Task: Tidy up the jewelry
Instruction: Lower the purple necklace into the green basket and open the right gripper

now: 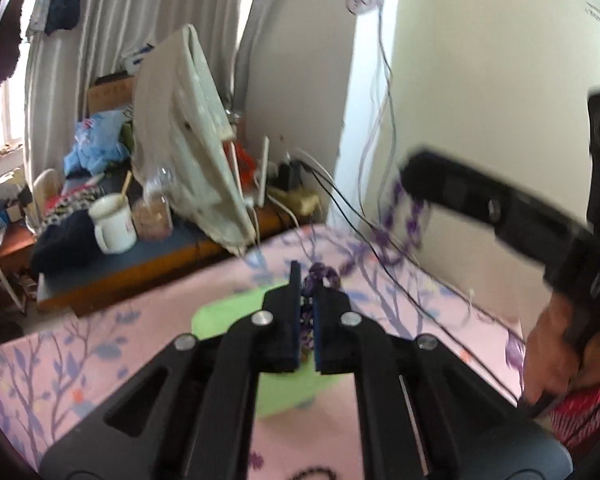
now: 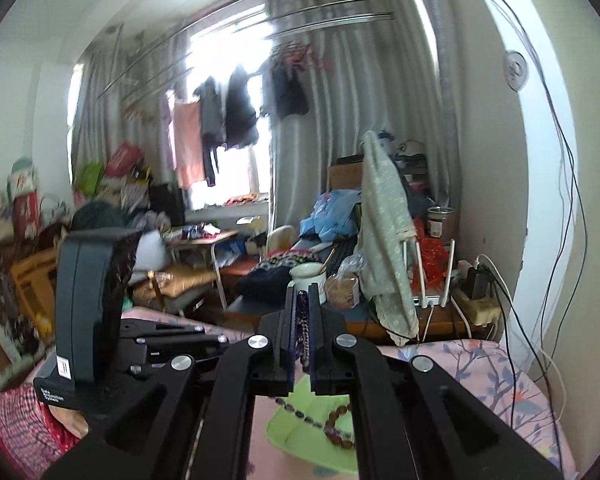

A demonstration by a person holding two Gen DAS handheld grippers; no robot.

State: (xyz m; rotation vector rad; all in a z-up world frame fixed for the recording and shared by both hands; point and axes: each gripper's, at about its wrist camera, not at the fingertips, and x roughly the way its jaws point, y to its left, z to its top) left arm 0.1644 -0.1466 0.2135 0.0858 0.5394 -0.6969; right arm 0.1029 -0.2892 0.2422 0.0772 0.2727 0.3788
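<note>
A purple bead necklace (image 1: 384, 240) stretches between both grippers above a pink floral bedspread (image 1: 80, 360). My left gripper (image 1: 310, 280) is shut on one end of it, with beads bunched between the pads. My right gripper (image 1: 410, 176) comes in from the right and holds the other end, higher up. In the right wrist view, the right gripper (image 2: 302, 294) is shut on the purple necklace (image 2: 302, 320), whose strand hangs down toward a light green tray (image 2: 300, 444). A brown bead bracelet (image 2: 338, 426) lies on that tray. The tray (image 1: 220, 316) also shows under the left fingers.
A low bench beyond the bed holds a white mug (image 1: 114, 220), a jar (image 1: 154, 216) and a leaning padded board (image 1: 196, 140). Black cables (image 1: 420, 300) run along the wall. A router (image 2: 432, 280) and power strip (image 2: 476, 300) stand near the corner. A person's hand (image 1: 556, 352) grips the right tool.
</note>
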